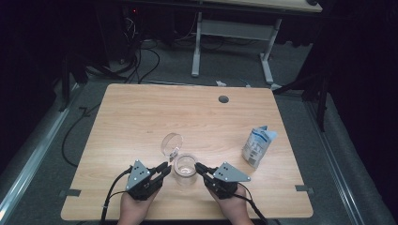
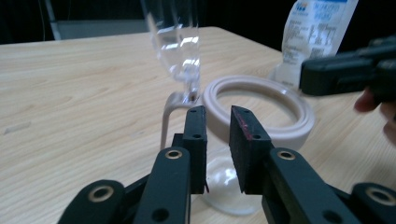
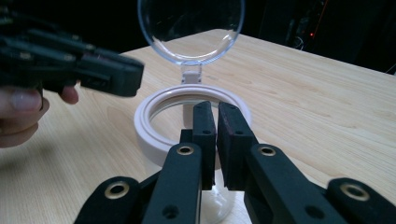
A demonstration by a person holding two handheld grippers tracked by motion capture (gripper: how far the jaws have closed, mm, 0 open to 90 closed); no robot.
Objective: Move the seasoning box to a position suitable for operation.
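The clear jar (image 1: 185,169) with its hinged lid (image 1: 171,143) up looks light, rigid and slippery, best held by its white rim (image 3: 154,135), while the left gripper (image 1: 165,168) and right gripper (image 1: 199,167) flank it with fingers slightly parted, holding nothing.

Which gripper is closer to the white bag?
Right. The right gripper sits just right of the jar, on the bag's side. The left gripper is on the jar's far side, farther from the bag.

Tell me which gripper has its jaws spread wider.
The left gripper: a clear gap shows between its jaws beside the jar, while the right gripper shows only a slit.
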